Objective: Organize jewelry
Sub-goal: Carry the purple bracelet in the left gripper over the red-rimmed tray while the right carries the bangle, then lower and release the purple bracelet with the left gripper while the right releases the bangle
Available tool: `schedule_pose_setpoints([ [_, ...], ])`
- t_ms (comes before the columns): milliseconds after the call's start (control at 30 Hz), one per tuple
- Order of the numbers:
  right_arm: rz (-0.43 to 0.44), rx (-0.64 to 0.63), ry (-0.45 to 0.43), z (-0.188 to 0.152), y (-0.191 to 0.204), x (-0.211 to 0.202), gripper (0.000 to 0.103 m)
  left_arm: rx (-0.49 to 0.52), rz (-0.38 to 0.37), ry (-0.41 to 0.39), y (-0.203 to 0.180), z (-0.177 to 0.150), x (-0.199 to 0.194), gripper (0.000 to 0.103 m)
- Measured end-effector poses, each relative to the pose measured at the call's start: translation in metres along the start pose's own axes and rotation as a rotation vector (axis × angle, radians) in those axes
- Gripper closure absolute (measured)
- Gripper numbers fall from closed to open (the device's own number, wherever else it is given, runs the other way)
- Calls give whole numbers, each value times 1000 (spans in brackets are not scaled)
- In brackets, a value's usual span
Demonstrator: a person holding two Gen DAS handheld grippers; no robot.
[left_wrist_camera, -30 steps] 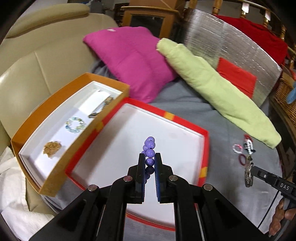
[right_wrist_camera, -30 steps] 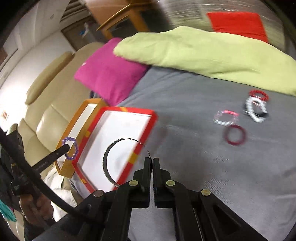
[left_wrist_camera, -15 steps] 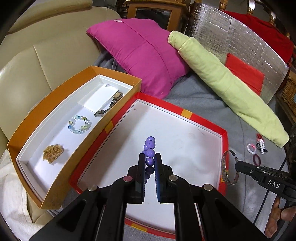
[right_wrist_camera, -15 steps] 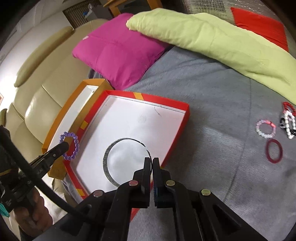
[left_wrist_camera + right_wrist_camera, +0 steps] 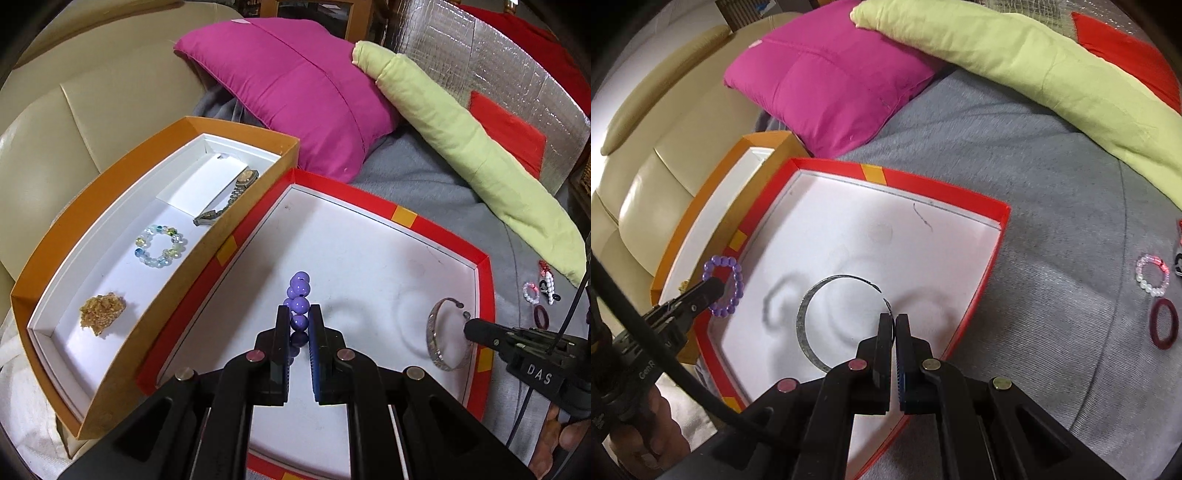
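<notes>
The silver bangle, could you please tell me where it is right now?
The silver bangle hangs from the shut right hand-held gripper, above the white floor of the red box.

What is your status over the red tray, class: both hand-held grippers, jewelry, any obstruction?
Left hand-held gripper shut on purple beaded bracelet. Right hand-held gripper shut on silver metal bangle. Both over red-rimmed white tray. Nothing blocking.

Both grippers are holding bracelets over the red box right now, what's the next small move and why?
Probably lower the right gripper a touch and open it. It is shut on the silver bangle, which hangs just above the white floor of the red box, its shadow close beneath. The left gripper, shut on the purple bead bracelet, can likely release next.
</notes>
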State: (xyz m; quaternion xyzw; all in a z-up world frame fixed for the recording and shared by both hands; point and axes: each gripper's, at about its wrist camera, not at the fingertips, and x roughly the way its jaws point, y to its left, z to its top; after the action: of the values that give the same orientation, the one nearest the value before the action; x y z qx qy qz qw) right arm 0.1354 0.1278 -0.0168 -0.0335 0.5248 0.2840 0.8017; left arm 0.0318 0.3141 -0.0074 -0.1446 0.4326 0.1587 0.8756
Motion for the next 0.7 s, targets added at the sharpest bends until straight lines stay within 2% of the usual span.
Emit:
schedule_pose_setpoints([
  [700,-42,-32,22,6,5,20,100,-9,4,29,-3,4,21,93],
])
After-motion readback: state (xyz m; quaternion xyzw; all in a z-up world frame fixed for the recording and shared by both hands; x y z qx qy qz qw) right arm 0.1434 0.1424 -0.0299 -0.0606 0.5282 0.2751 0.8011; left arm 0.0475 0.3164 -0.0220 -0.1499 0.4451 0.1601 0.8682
